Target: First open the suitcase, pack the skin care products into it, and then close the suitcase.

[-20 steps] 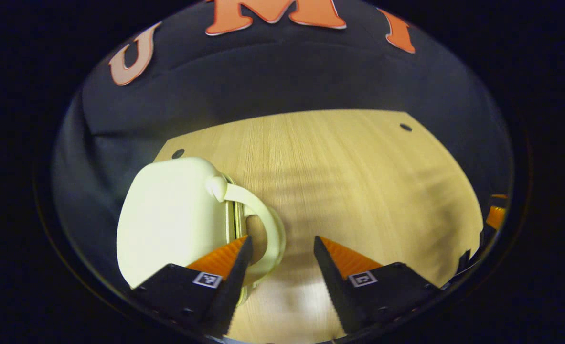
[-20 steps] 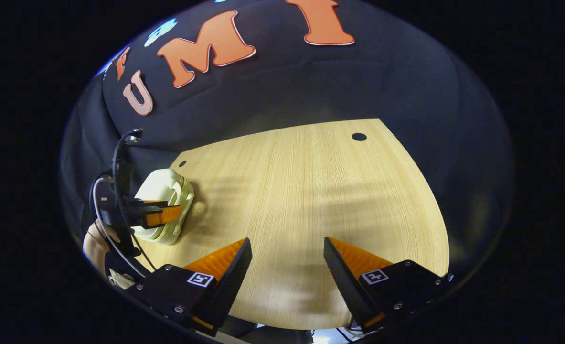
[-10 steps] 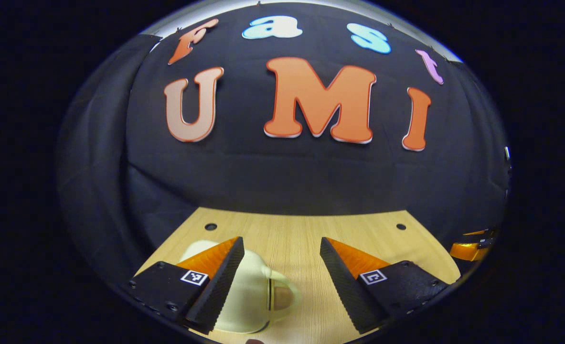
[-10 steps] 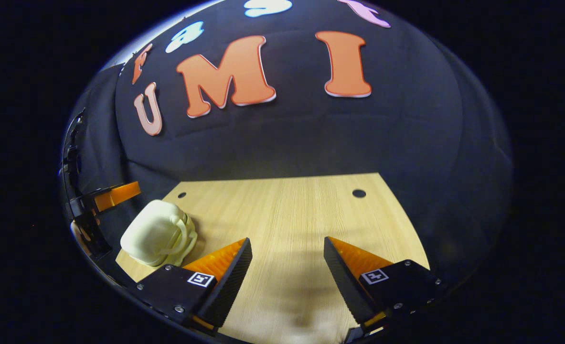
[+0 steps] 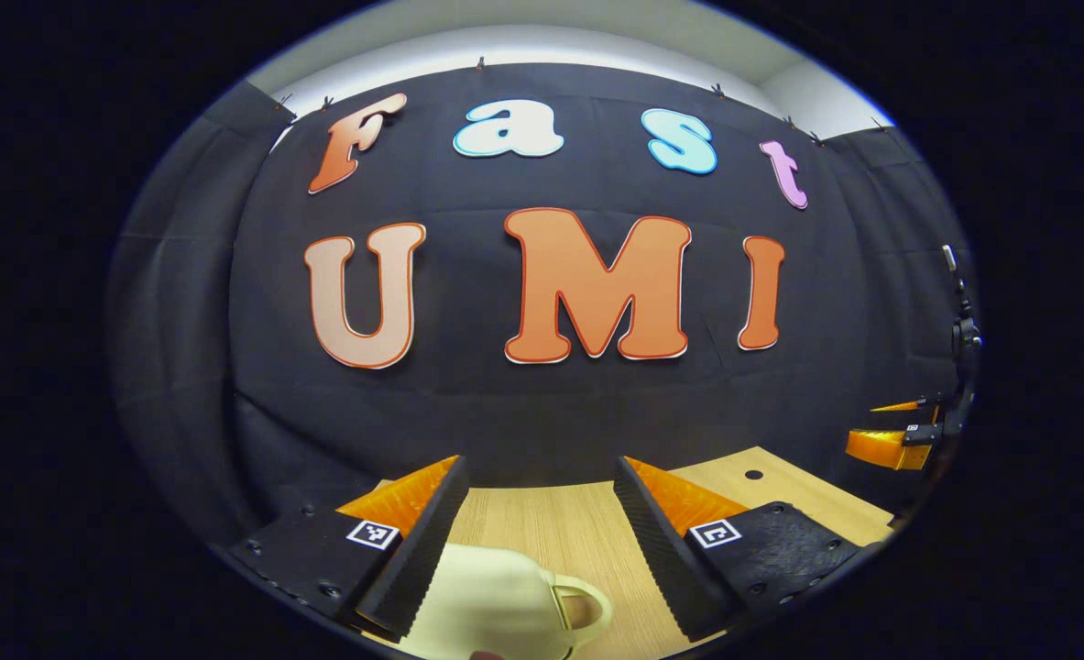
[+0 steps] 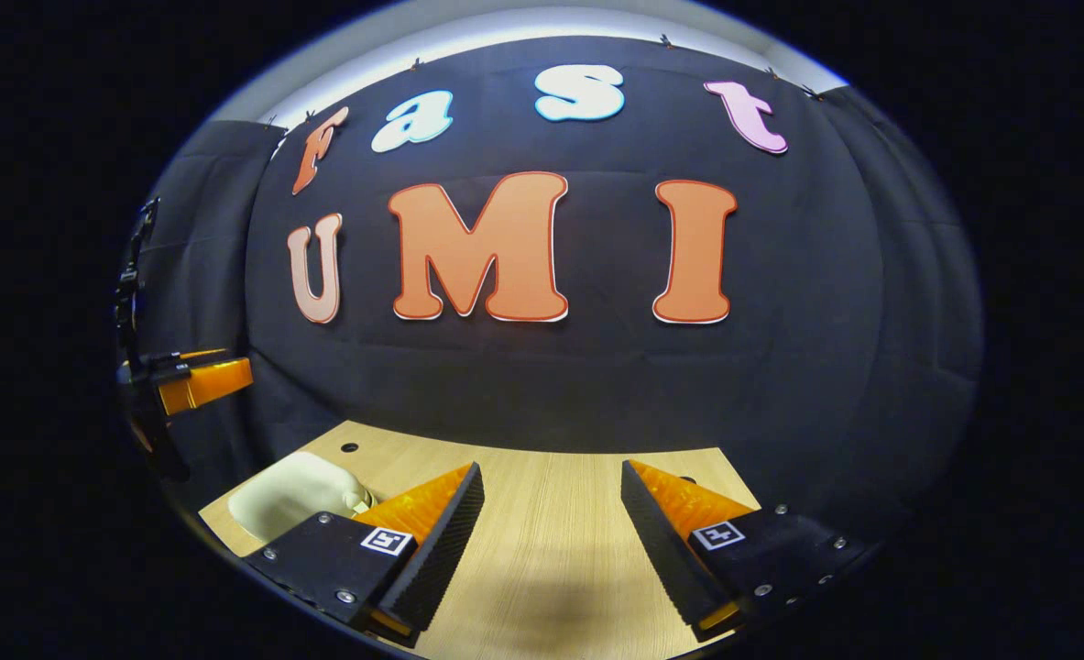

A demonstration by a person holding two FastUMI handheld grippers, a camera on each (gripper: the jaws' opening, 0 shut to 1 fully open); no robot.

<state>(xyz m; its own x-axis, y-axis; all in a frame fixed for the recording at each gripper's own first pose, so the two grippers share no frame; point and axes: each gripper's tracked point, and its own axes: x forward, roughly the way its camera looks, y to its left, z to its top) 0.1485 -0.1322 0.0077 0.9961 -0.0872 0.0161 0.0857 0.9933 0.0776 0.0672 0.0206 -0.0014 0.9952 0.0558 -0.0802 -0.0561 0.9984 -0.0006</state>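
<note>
The left gripper (image 5: 537,532) had its jaws spread wide with nothing between them, raised above the table (image 5: 551,522). Just below and in front of them lay the suitcase (image 5: 496,600), a small cream case, shut, with its handle (image 5: 583,610) pointing toward the gripper's right finger. The right gripper (image 6: 551,532) also held its jaws wide apart and empty over bare wood. In the right gripper view the suitcase (image 6: 290,495) sat near the table's far left corner, beside a small hole (image 6: 349,447), partly hidden behind the gripper's left finger. The left gripper (image 6: 198,380) hung above it at the left edge.
</note>
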